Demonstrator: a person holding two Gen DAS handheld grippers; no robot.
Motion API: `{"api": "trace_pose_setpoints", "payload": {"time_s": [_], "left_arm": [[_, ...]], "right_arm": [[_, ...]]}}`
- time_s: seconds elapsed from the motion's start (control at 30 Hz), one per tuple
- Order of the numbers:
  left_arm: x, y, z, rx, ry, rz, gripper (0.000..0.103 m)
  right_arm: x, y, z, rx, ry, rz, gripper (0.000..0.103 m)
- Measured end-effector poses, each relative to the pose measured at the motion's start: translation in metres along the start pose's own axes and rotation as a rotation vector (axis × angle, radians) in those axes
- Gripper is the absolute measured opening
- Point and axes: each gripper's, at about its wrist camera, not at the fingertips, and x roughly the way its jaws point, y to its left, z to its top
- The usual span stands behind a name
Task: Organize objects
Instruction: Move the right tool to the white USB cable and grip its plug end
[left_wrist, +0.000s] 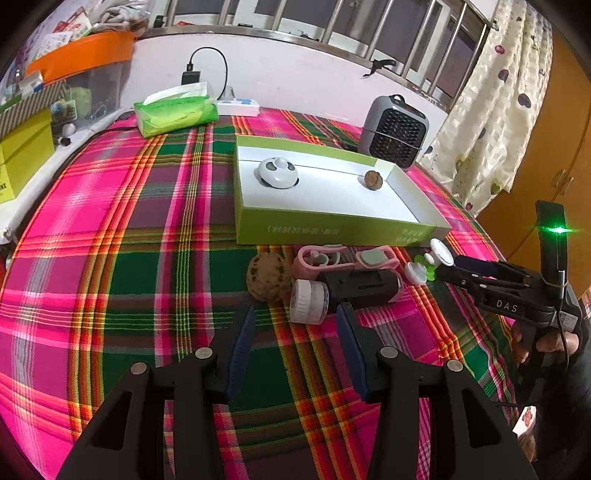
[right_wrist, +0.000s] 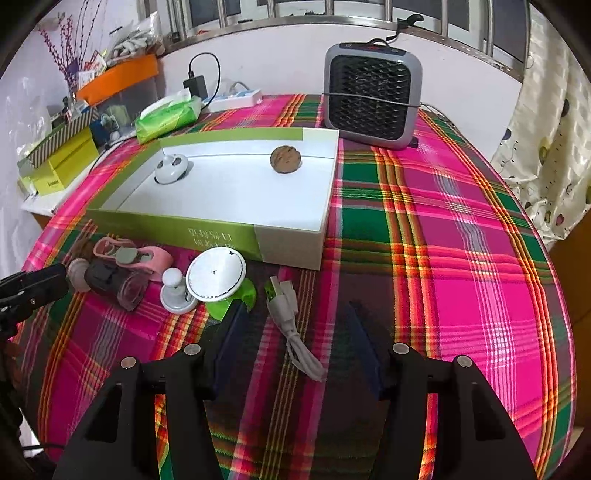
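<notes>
White cable lies between the open right claw fingers.

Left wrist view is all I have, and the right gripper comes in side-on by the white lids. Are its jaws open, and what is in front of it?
Observer: The right gripper is open and holds nothing.
Operator: Anything between the jaws?
Observer: A white USB cable lies on the cloth between them. Your view does not show it.
Operator: Which way does it point?
Observer: Its green-tipped plug end faces the green box, and the white disc sits just to its left.
</notes>
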Motion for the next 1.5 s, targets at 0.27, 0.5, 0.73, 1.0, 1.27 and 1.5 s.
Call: {"api": "trace_pose_setpoints", "payload": {"time_s": [0.27,0.5,0.73,1.0,1.27,1.5], "left_arm": [[0.006,-0.005,0.000,0.008,0.016,-0.006,0.044],[0.010,-0.007,-0.001,0.008,0.031,0.003,0.044],[0.012,-0.008,0.001,0.013,0.036,0.013,0.044],[0.016,-0.010,0.005,0.022,0.037,0.036,0.044],[0.021,-0.013,0.009,0.035,0.038,0.067,0.044],[0.023,-0.012,0.011,0.029,0.036,0.083,0.044]], "right_arm": [[0.000,0.000,0.001,-0.008,0.000,-0.007,0.054],[0.000,0.000,0.002,-0.013,0.000,-0.027,0.042],[-0.001,-0.002,0.001,-0.008,-0.003,-0.037,0.027],[-0.005,-0.002,-0.003,-0.004,-0.008,-0.034,0.017],[-0.006,-0.003,-0.005,0.006,-0.010,-0.025,0.017],[-0.006,-0.004,-0.005,0.010,-0.011,-0.020,0.017]]}}
